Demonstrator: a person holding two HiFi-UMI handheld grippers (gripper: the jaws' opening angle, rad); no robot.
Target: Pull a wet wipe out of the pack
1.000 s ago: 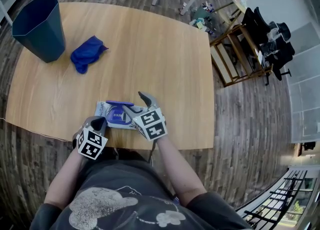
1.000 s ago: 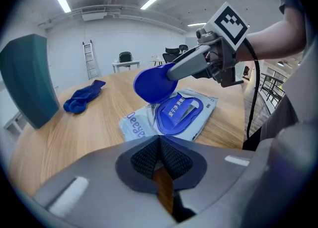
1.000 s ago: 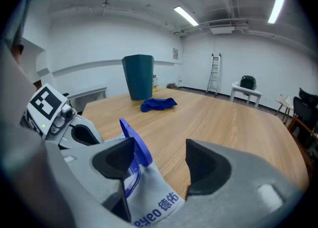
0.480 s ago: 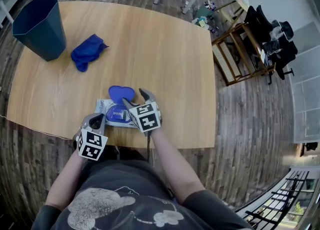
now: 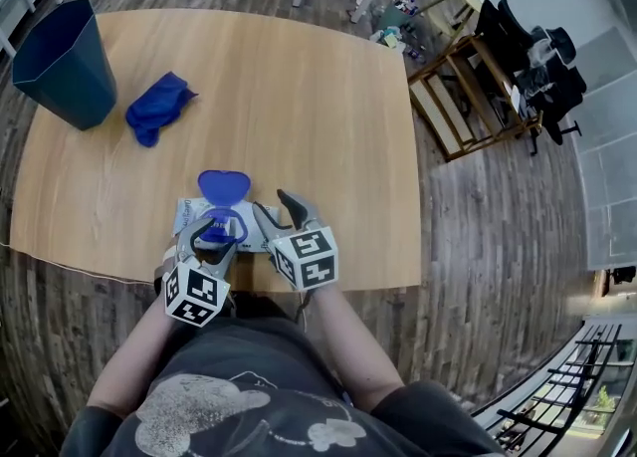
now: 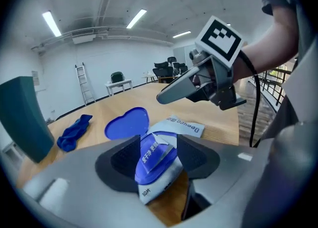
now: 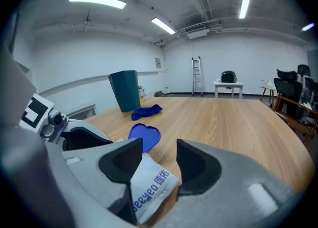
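lid flipped open, left claw moved over pack and just opened wide, empty; pack mouth between its jaws. right claw closing partway, pack end between, unpinched. next: pinch wipe, pull up.

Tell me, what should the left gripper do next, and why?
Probably close the left gripper on the tab sticking up in the pack's opening: the lid is flipped open, and the gripper's jaws, just opened, stand either side of that tab without pressing it.
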